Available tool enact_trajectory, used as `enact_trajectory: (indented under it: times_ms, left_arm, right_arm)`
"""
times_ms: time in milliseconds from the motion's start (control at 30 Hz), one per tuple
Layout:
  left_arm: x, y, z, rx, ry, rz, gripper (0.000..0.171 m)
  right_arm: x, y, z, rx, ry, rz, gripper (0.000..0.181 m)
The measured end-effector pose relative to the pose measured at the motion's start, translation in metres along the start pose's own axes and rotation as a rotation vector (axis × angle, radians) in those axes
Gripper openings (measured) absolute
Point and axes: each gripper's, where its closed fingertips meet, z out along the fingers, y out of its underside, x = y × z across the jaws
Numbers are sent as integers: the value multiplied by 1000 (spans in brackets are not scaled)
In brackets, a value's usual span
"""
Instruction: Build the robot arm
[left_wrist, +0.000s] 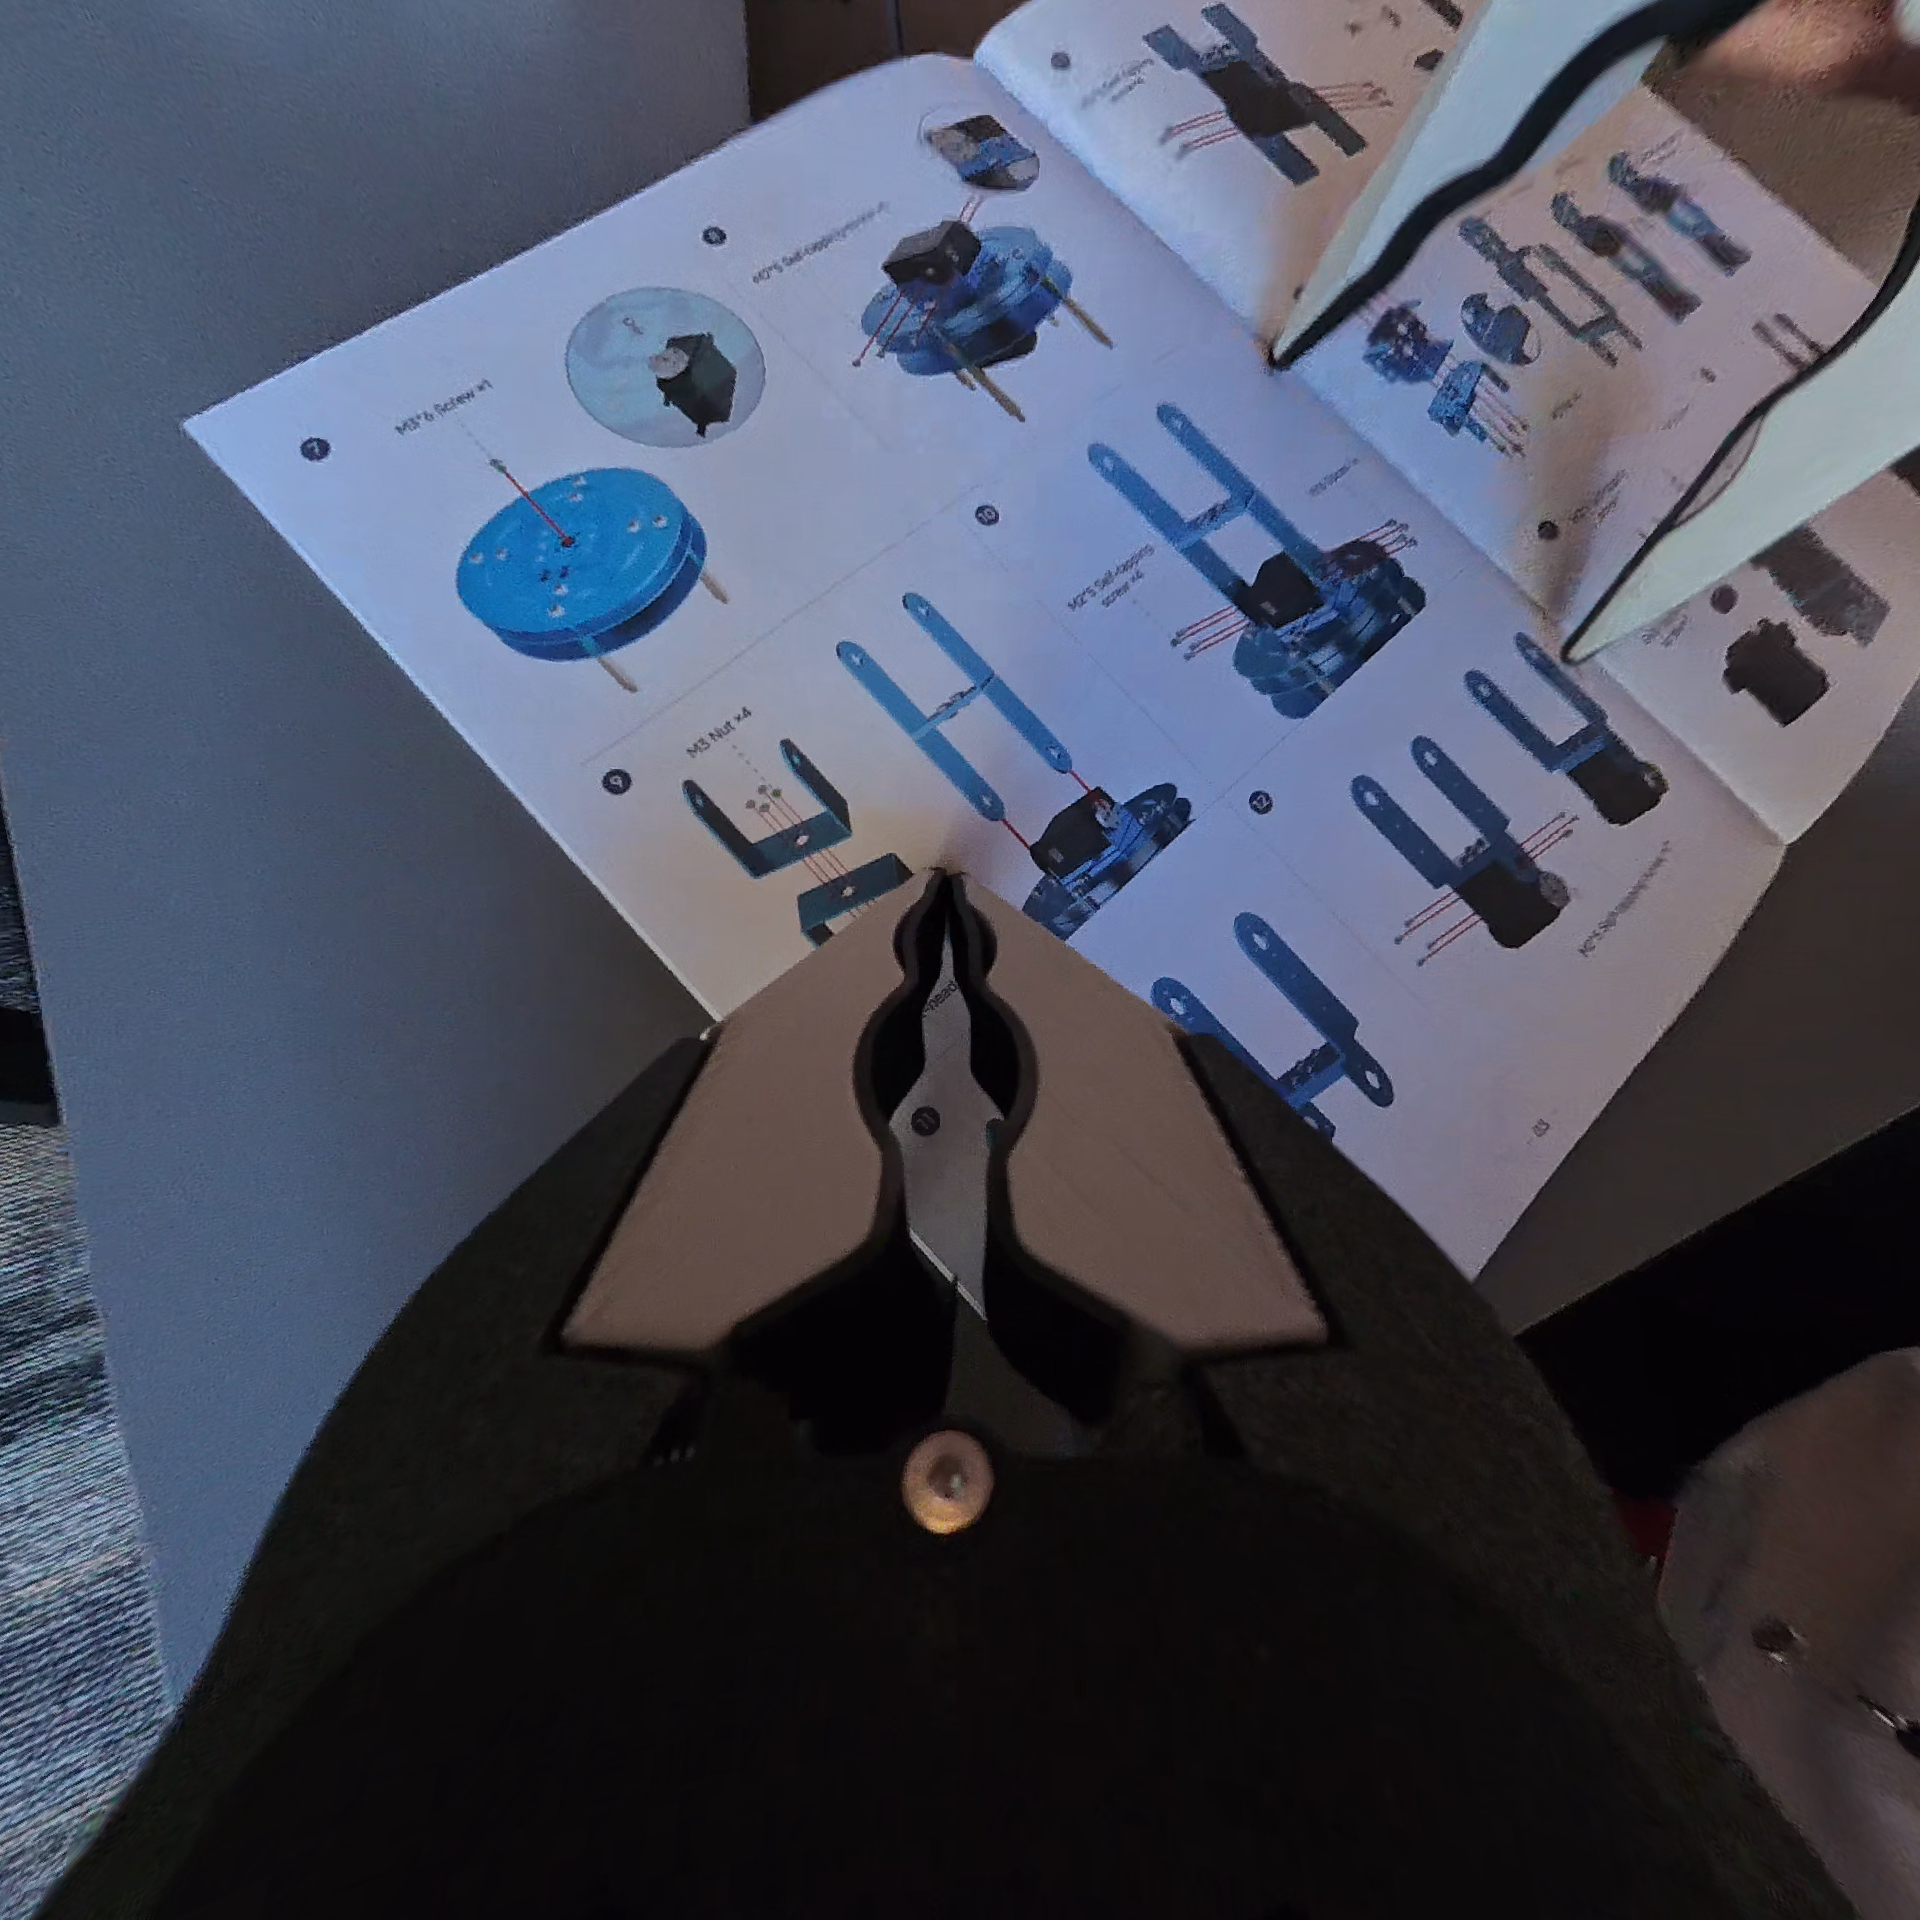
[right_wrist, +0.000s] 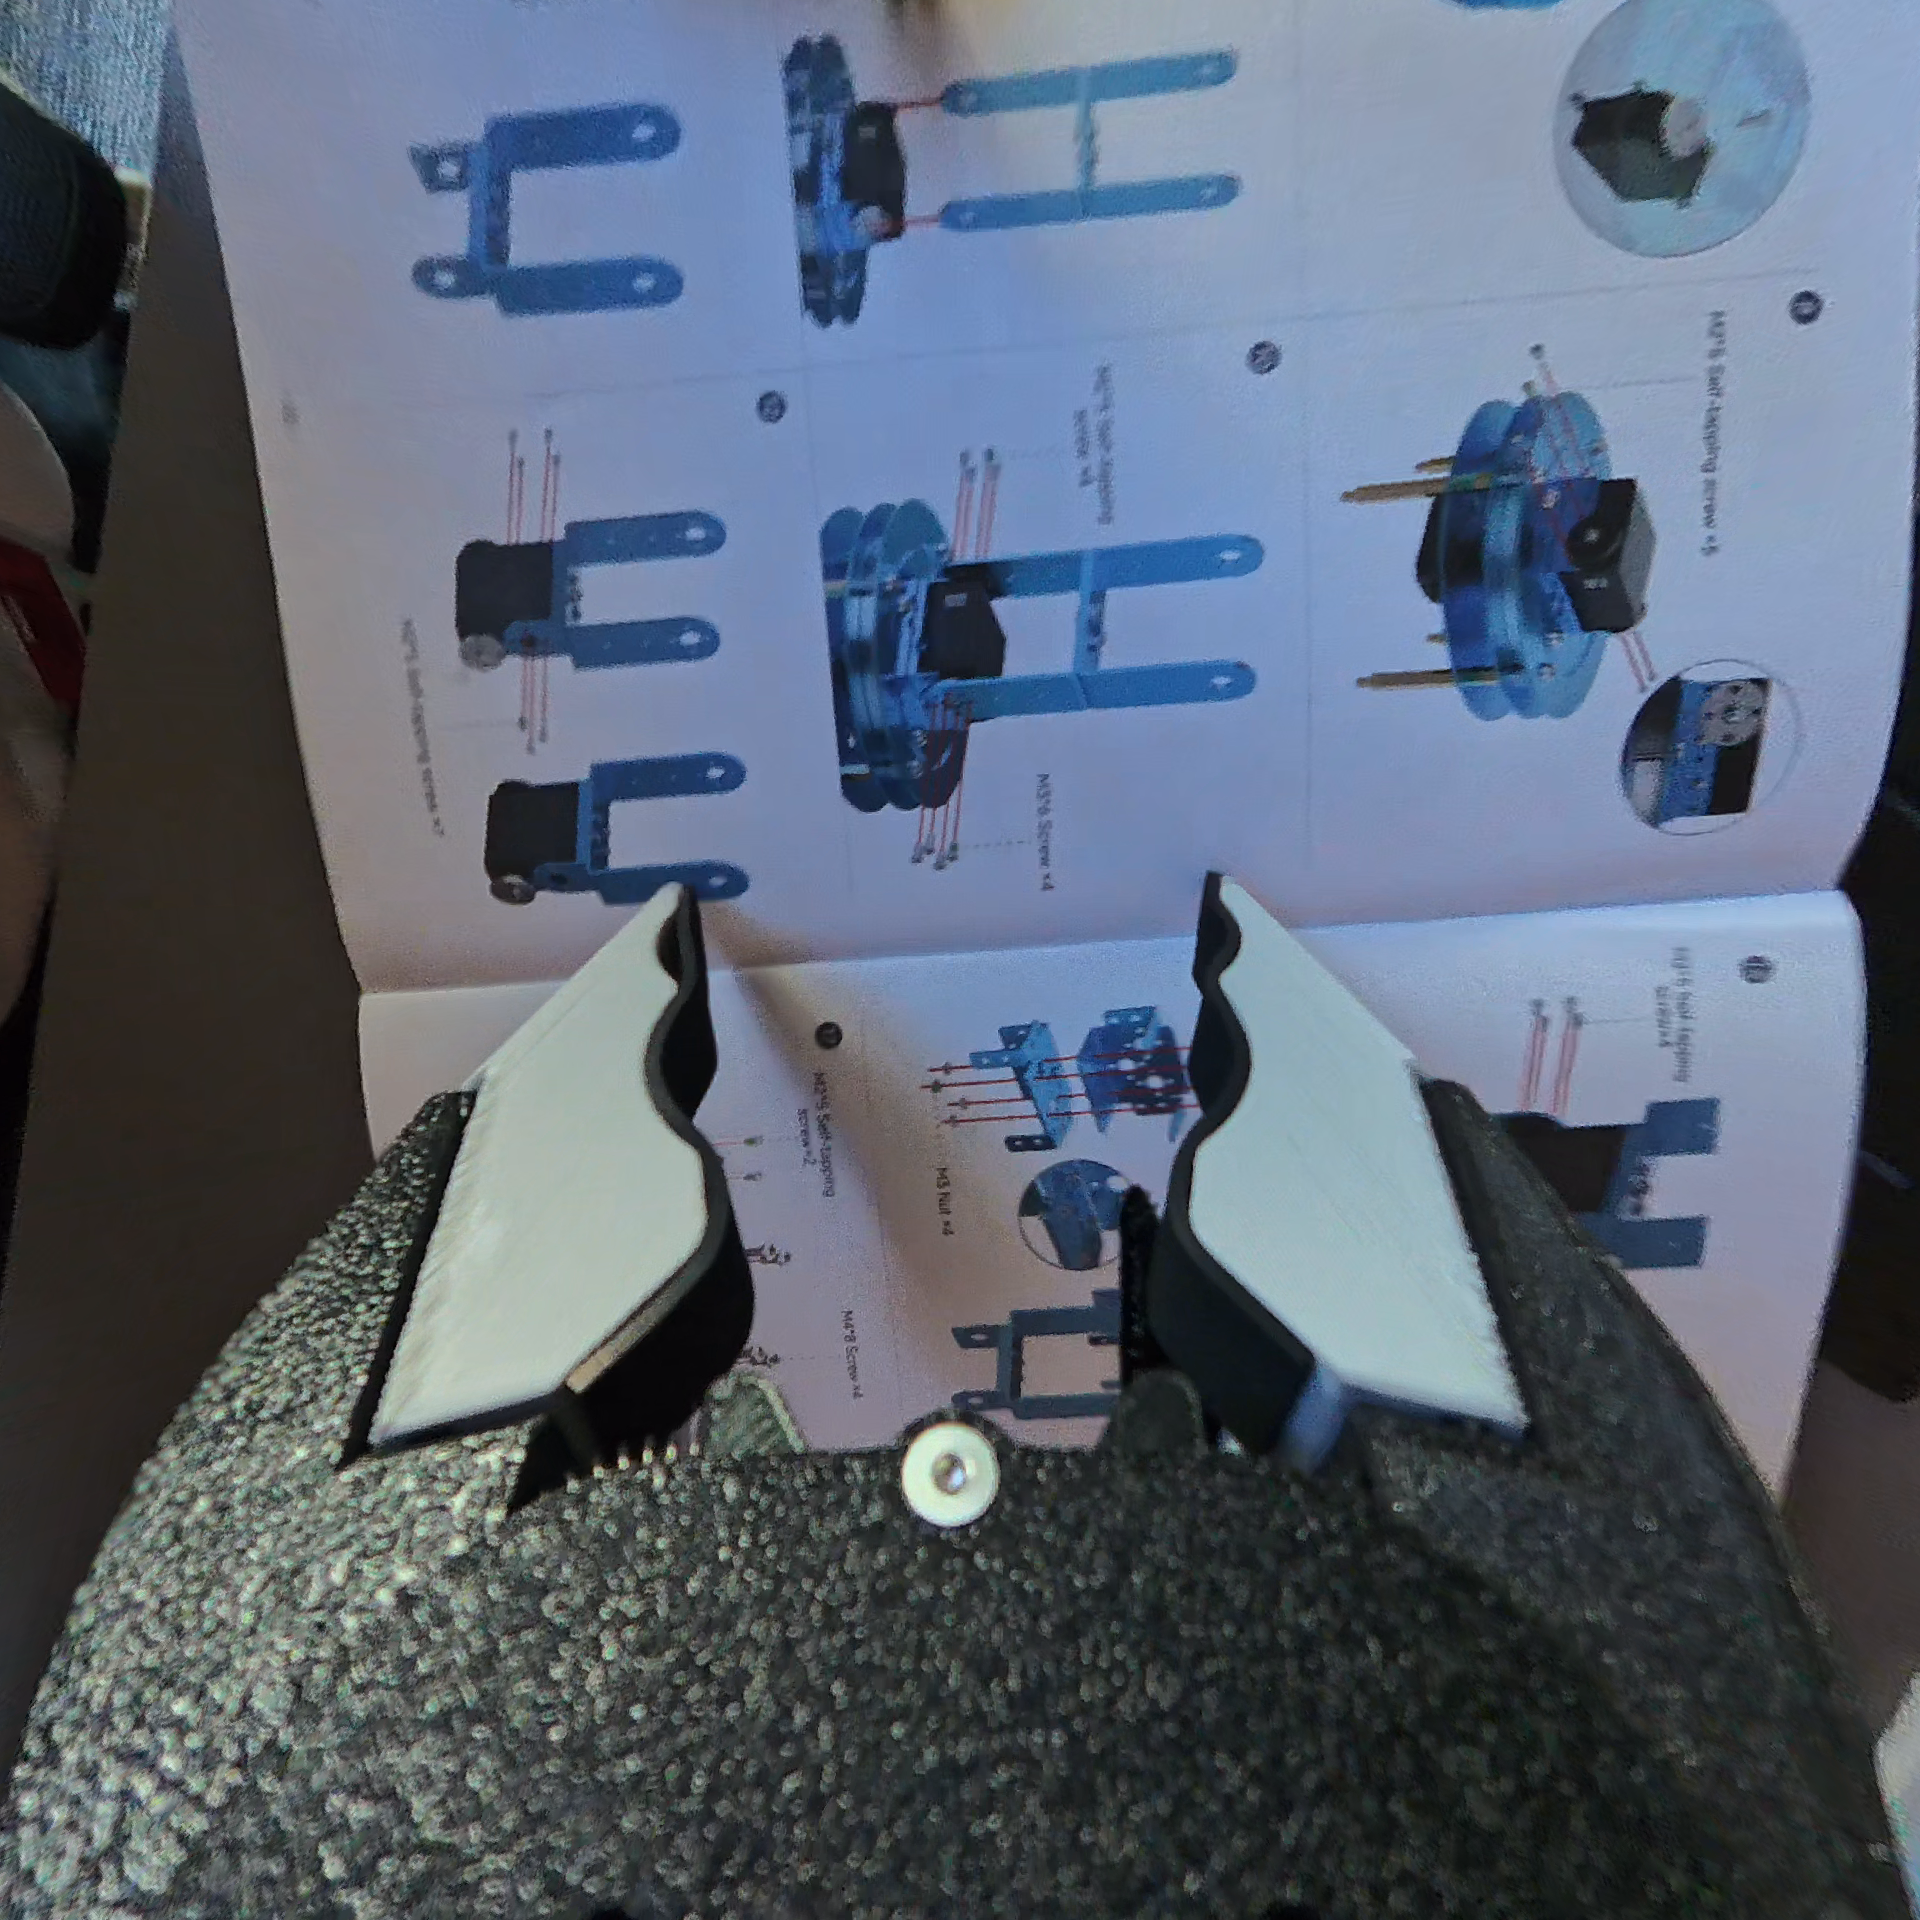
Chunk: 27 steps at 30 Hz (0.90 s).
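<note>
An open instruction booklet (left_wrist: 935, 499) with white pages and pictures of blue and black parts lies on a grey surface (left_wrist: 312, 935). My left gripper (left_wrist: 940, 881) is shut on the booklet's near edge; a strip of the page shows between its fingers. My right gripper (left_wrist: 1423, 509) is open and empty, its fingertips just above the booklet near the centre fold. In the right wrist view the right gripper (right_wrist: 948, 888) hovers open over the fold of the booklet (right_wrist: 1039, 416), with the pages filling the view.
Patterned carpet (left_wrist: 52, 1351) lies beyond the surface's left edge. A brown box (left_wrist: 821, 42) stands behind the booklet. A blurred pale object (left_wrist: 1787, 1579) is at the lower right. Dark and red-white things (right_wrist: 42, 623) sit left of the booklet. The grippers' ends are close to 15 centimetres from one another.
</note>
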Motion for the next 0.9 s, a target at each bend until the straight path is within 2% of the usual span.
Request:
enact_trajectory:
  times_ms: [67,133,200,400,467,533,600,633,767,833,900]
  left_arm:
    - [0,1,-1,-13,-22,19,0]
    - [0,1,-1,-10,-31,16,0]
    - [0,1,-1,0,-35,11,0]
    - [-4,2,-6,-12,21,-37,0]
    - [-13,-18,-9,42,-3,-44,1]
    - [-6,-49,-9,124,46,-26,2]
    - [19,-74,6,153,159,2,3]
    - [33,-79,22,121,212,11,3]
    - [76,-70,78,-64,316,47,4]
    - [78,-65,88,-95,307,57,0]
    - [74,-61,84,-101,300,64,0]
  right_arm:
    - [13,-16,-7,93,60,12,90]
    - [19,-24,-7,190,54,49,89]
    - [20,-13,7,155,32,79,93]
    - [20,-16,12,262,67,77,93]
    - [20,-16,12,280,73,90,93]
    - [20,-17,12,301,79,96,92]
    - [20,-17,12,323,82,99,92]
    - [20,-17,12,331,80,99,92]
    - [20,-17,11,342,70,95,91]
    - [21,-17,11,355,70,99,91]
    - [21,-16,11,355,75,100,91]
